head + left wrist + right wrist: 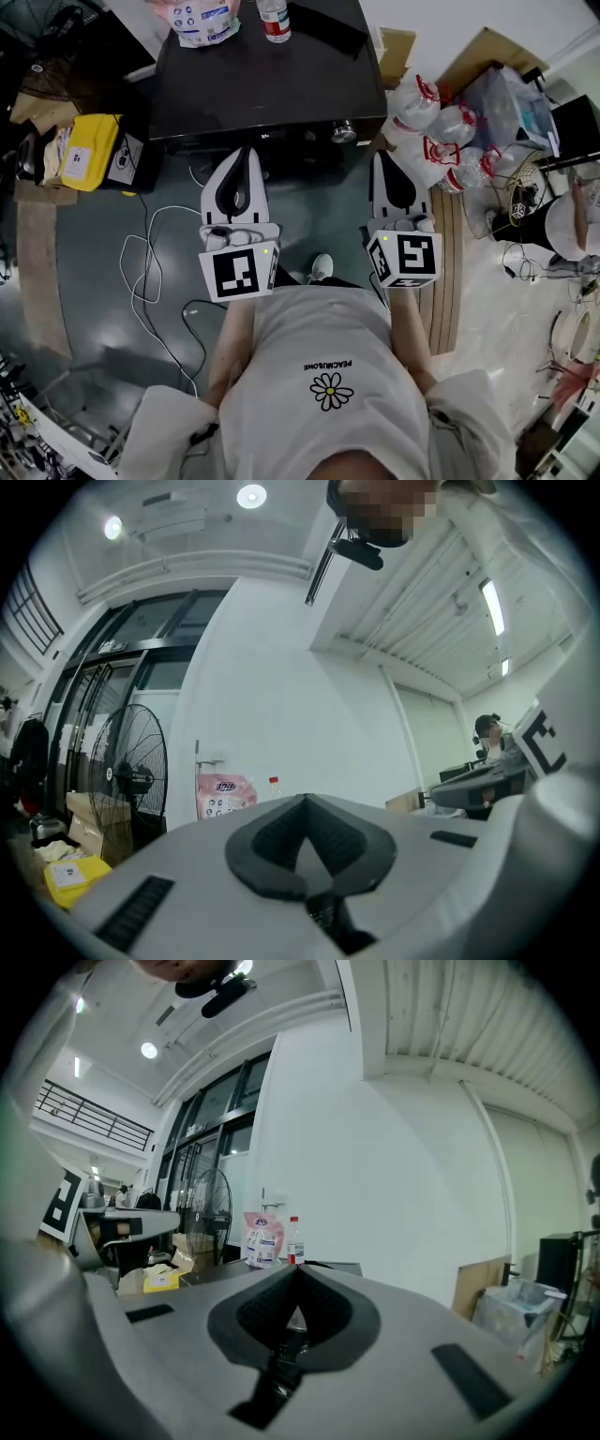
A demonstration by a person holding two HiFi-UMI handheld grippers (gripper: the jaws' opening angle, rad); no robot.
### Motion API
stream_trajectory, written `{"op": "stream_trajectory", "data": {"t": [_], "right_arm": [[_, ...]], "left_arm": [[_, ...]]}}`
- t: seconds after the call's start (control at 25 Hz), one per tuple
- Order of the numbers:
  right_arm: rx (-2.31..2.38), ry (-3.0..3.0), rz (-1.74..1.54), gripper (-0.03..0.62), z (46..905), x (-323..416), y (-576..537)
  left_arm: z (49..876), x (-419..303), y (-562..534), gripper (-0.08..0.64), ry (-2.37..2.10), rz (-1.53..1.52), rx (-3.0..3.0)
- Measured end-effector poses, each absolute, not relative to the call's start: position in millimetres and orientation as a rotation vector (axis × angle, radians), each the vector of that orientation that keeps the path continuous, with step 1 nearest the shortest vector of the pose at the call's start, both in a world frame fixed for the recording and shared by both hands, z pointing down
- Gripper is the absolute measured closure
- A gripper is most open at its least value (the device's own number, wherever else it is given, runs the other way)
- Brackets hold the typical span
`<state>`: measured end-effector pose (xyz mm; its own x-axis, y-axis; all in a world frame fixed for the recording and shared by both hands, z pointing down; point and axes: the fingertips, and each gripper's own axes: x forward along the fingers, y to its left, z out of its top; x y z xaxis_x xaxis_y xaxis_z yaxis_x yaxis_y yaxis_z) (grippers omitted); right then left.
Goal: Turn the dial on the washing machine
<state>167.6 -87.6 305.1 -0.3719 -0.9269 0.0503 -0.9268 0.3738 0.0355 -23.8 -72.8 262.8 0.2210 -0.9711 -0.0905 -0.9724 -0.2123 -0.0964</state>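
Dial [343, 131] sits on the front face of the black washing machine [272, 89], twd its right end. It looks like a small round metal knob, rigid, prob. smooth & a bit slippery, and fixed so it only rotates, so I'd pinch it across the rim w/ both pads square on. My right hand-held gripper [380, 159] is closest, tips just beside it, jaws pressed together on nothing. Left hand-held gripper [247, 155] is likewise closed & empty, and both are held out side by side in front of my torso, pointing at the machine.
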Motion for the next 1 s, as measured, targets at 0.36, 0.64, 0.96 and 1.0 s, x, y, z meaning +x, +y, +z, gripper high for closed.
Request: {"op": "stream_trajectory", "data": {"t": [0.36,0.64,0.96,1.0], "right_arm": [[1.719,-2.566,-0.006,0.589,305.6,166.4,-79.1],[1.703,-2.581,0.111,0.479,315.8,163.5,-87.2],[1.603,-2.585,0.256,0.245,356.9,146.2,-123.7],[1.601,-2.575,0.264,0.242,363.0,144.9,-128.0]], "left_arm": [[265.6,-20.2,-65.7,0.561,1.889,0.011,-2.351],[273.5,-19.8,-69.9,0.561,1.894,-0.003,-2.373],[285.6,-20.7,-80.5,0.561,1.884,-0.033,-2.411],[287.1,-21.8,-81.5,0.561,1.886,-0.039,-2.415]]}}
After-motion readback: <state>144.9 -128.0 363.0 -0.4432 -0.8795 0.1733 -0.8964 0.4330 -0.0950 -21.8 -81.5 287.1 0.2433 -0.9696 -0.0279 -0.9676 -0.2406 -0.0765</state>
